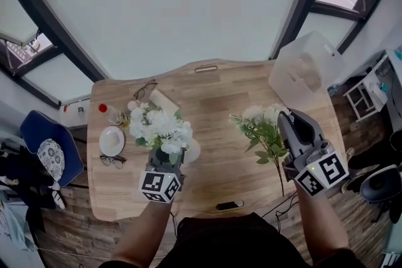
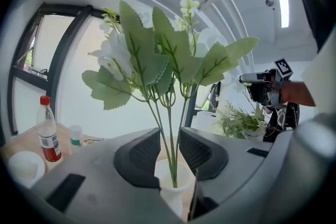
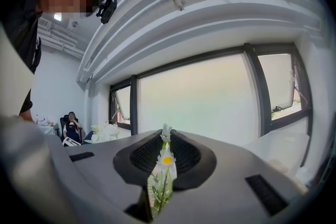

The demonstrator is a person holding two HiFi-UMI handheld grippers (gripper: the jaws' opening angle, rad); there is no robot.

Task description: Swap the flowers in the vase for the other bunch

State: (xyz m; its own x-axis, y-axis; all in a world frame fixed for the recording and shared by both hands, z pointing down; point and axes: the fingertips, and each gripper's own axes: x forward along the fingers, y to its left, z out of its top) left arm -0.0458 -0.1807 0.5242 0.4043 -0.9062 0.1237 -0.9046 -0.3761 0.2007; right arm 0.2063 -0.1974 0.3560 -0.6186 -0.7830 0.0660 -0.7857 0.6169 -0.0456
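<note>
A bunch of white flowers (image 1: 160,125) with broad green leaves stands in a small white vase (image 1: 192,150) on the wooden table (image 1: 213,97). In the left gripper view its thin stems (image 2: 168,128) run down into the vase mouth (image 2: 173,176). My left gripper (image 2: 169,152) straddles those stems with its pads apart and not pressing, so it is open. My right gripper (image 1: 286,117) is shut on the other bunch (image 1: 264,128), daisies with fine greenery. A daisy (image 3: 166,160) shows between its closed pads.
On the table's left part are a red-capped bottle (image 1: 107,111), a white bowl (image 1: 112,140) and glasses (image 1: 113,160). A dark phone (image 1: 229,204) lies at the near edge. A clear plastic bin (image 1: 308,66) stands at the far right corner, a blue chair (image 1: 50,147) to the left.
</note>
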